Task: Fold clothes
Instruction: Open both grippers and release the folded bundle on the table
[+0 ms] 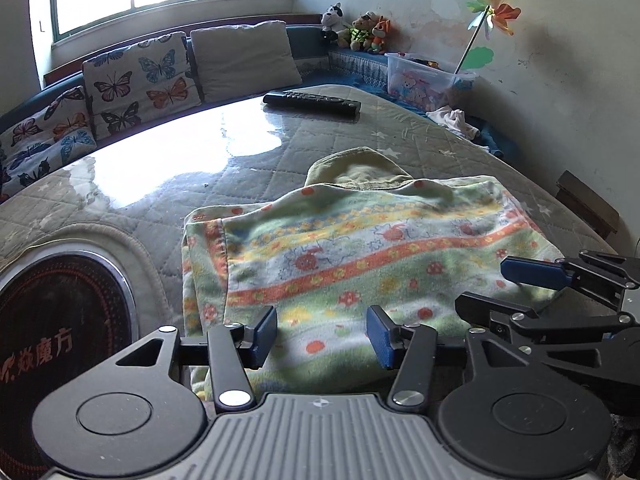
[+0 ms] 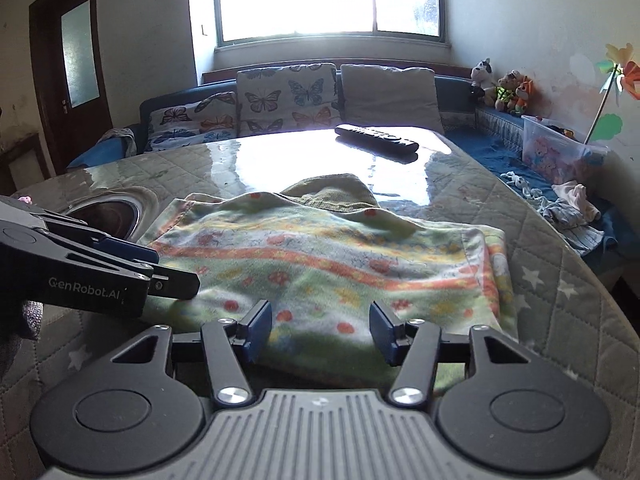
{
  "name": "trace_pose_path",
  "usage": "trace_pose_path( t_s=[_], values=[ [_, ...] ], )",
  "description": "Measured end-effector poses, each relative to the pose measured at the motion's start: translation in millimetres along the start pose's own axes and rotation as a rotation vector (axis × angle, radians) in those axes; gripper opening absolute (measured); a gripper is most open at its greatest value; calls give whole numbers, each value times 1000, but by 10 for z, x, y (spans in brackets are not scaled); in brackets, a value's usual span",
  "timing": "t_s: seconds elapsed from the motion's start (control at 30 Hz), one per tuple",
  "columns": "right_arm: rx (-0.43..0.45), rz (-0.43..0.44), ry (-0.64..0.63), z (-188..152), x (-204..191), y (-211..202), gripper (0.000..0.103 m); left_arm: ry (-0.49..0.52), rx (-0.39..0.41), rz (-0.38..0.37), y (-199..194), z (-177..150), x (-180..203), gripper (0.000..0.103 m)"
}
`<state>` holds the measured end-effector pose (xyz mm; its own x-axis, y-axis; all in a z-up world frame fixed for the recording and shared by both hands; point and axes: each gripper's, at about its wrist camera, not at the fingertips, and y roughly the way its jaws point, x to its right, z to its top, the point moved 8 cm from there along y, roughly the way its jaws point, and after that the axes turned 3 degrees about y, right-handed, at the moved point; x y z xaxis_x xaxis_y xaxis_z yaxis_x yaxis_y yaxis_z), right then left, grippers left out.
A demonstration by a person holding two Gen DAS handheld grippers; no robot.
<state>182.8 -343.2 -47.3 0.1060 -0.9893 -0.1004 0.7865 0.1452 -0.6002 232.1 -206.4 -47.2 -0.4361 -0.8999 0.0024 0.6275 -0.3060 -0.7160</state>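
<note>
A folded garment [image 1: 360, 248] with green, yellow and orange flower bands lies on the quilted table top [image 1: 168, 200]. An olive corduroy piece [image 1: 360, 168] sticks out from under its far edge. My left gripper [image 1: 322, 332] hovers over the garment's near edge, jaws open, with nothing between the blue pads. In the right wrist view the same garment [image 2: 320, 256] lies ahead. My right gripper [image 2: 320, 330] is open over its near edge, also empty. Each gripper shows in the other's view: the right gripper [image 1: 510, 292] on the right, the left gripper [image 2: 160, 266] on the left.
A black remote [image 1: 312, 104] lies at the far side of the table. A round dark hob [image 1: 60, 320] is set into the table on the left. Butterfly cushions [image 1: 140, 76], a toy box [image 1: 428, 76] and small loose clothes [image 2: 568, 204] are on the bench behind.
</note>
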Motion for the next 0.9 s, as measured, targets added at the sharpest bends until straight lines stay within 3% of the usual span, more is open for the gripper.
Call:
trace_pose_path(
  t_s=[0.2,0.53,0.9],
  values=[
    [-17,-15,21,-131,101,-106,57,-21,6,-5,-82,-101,-49,60],
    [2,-73,115,-135,465,-201,58,-63,11,-4,-159,-153,-126,61],
    [22,-72,167,-105,553,-190,62,-72,8,1,-206,-172,-157,78]
  ],
)
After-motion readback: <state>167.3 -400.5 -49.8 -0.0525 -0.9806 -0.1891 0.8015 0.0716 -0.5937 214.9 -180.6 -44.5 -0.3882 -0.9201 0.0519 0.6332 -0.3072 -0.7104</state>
